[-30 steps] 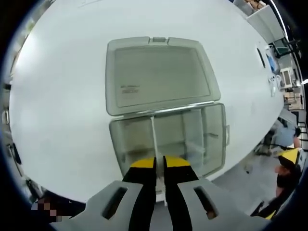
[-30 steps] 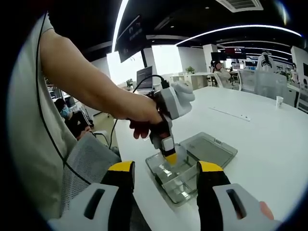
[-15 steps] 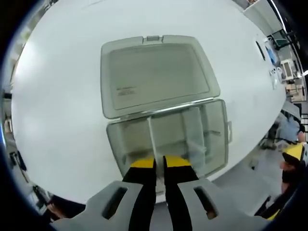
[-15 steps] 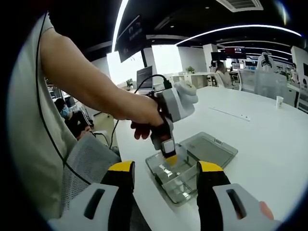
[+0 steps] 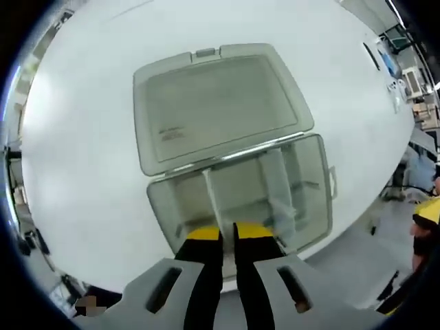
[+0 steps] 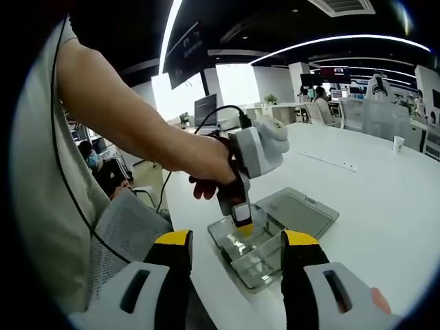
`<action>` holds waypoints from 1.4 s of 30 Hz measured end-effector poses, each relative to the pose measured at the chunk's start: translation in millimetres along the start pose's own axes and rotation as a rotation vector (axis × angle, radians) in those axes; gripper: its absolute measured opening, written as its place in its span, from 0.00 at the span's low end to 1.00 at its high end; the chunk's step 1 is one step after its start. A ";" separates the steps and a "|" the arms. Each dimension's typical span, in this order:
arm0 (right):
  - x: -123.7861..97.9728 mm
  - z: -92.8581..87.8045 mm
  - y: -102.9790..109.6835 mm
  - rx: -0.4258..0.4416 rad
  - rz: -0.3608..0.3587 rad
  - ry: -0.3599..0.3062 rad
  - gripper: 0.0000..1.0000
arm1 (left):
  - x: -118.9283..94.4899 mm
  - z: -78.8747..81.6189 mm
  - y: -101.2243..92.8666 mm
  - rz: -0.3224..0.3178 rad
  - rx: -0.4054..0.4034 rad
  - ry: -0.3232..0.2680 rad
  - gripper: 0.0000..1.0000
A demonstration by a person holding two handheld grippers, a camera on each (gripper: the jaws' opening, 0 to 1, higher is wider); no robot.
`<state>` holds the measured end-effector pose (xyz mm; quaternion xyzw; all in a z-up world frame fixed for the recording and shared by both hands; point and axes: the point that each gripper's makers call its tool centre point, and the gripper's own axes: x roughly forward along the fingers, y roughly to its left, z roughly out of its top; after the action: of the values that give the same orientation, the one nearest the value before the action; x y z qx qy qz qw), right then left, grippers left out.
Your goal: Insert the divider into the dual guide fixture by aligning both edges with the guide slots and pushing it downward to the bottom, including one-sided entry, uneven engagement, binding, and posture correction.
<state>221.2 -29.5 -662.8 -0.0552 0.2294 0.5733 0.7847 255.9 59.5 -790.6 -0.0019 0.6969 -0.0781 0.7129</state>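
Note:
A clear plastic box [image 5: 324, 206] lies on the white table with its lid [image 5: 213, 103] folded open at the far side. Several upright partitions stand inside it. My left gripper [image 5: 227, 234] is shut on a thin clear divider [image 5: 211, 199], which runs from the jaws across the box toward the hinge, inside the box's left half. In the right gripper view the left gripper [image 6: 243, 227] points down into the box [image 6: 261, 269], held by a person's hand. My right gripper [image 6: 236, 239] stands open nearer the table edge, apart from the box, with nothing between its fingers.
The person's arm [image 6: 137, 130] reaches in from the left. A mesh chair [image 6: 120, 234] stands at the table's near edge. A paper cup [image 6: 399, 144] and a flat strip [image 6: 328, 161] lie far off on the table. Desks and people fill the room behind.
The left gripper has tilted and drifted slightly right over the box, still holding the divider; its view has rolled a little. The right gripper has not moved.

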 end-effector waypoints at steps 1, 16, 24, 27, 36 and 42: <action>0.0 0.2 -0.1 0.000 0.000 -0.001 0.49 | 0.4 0.0 0.1 0.003 0.003 0.001 0.02; -0.8 -1.1 -2.4 0.005 -0.004 0.000 0.49 | 5.4 0.1 -0.4 0.026 0.030 0.015 0.02; -0.3 -1.4 -2.9 0.007 -0.003 0.001 0.49 | 8.2 0.5 -0.1 0.024 0.020 0.012 0.02; -0.3 -1.3 -3.1 0.006 -0.003 0.002 0.49 | 9.3 0.3 0.0 0.023 0.019 0.010 0.02; -0.1 -1.5 -3.0 0.010 -0.004 0.001 0.49 | 12.5 -0.3 0.2 0.020 0.012 0.001 0.02; 0.5 -2.4 -3.3 0.010 -0.003 0.005 0.48 | 13.8 -0.6 0.1 0.016 0.013 0.001 0.02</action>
<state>223.7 -31.0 -665.8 -0.0530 0.2341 0.5709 0.7851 255.5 58.0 -804.4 0.0084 0.6969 -0.0770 0.7130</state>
